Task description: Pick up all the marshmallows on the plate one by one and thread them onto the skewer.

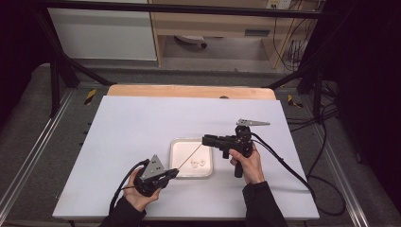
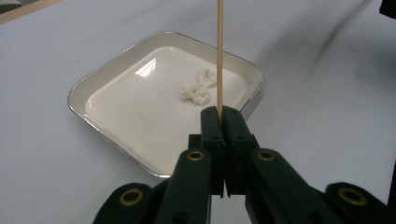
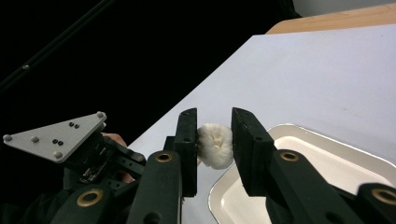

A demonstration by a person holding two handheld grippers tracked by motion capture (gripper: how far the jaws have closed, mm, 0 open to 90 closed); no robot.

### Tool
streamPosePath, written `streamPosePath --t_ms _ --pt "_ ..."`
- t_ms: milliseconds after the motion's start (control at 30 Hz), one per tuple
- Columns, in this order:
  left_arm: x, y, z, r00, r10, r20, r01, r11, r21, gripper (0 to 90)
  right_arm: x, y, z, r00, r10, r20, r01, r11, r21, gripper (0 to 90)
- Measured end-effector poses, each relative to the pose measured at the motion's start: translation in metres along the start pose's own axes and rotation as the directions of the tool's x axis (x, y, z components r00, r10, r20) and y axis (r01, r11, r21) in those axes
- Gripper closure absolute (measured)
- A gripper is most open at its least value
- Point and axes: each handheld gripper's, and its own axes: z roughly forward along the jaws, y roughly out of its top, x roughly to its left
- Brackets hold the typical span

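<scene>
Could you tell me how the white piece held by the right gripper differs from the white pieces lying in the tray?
The held piece is single and lifted off the table, pinched between the right gripper's jaws; the tray pieces are a small cluster resting loose on the tray floor, untouched. The held piece sits level with the skewer; the tray pieces lie below it. Both look white, soft and lumpy.

White sheet (image 1: 142, 142) covers wooden table (image 1: 189, 91); black frame bar (image 1: 189, 8) behind.

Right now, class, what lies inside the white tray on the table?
Inside the white tray lie a few small white puffy pieces in a cluster. The skewer held by the left gripper crosses in front of them, hiding a thin strip.
</scene>
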Motion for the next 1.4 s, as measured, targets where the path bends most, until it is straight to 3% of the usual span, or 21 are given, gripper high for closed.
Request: streamPosePath --t_ms 400,600,900,1400 --pt "-0.002 -0.001 -0.001 0.9998 0.019 -0.006 -0.019 0.9996 -0.023 88.6 0.0 -0.004 0.004 0.9992 0.025 -0.031 -0.024 1.0 0.016 74.8" --pt "-0.003 -0.002 0.001 0.9999 0.007 -0.007 -0.007 0.9997 -0.021 88.6 0.002 -0.008 0.007 0.9992 0.025 -0.033 -0.025 1.0 0.007 76.0" --pt "-0.004 -0.004 0.003 0.9998 -0.019 -0.009 0.019 0.9996 -0.023 88.7 0.004 -0.015 0.012 0.9993 0.022 -0.03 -0.023 1.0 -0.006 76.8" --pt "-0.009 -0.004 0.008 0.9996 -0.027 -0.006 0.027 0.9996 -0.005 88.8 0.008 -0.025 0.015 1.0 -0.001 0.001 0.001 1.0 0.008 76.8"
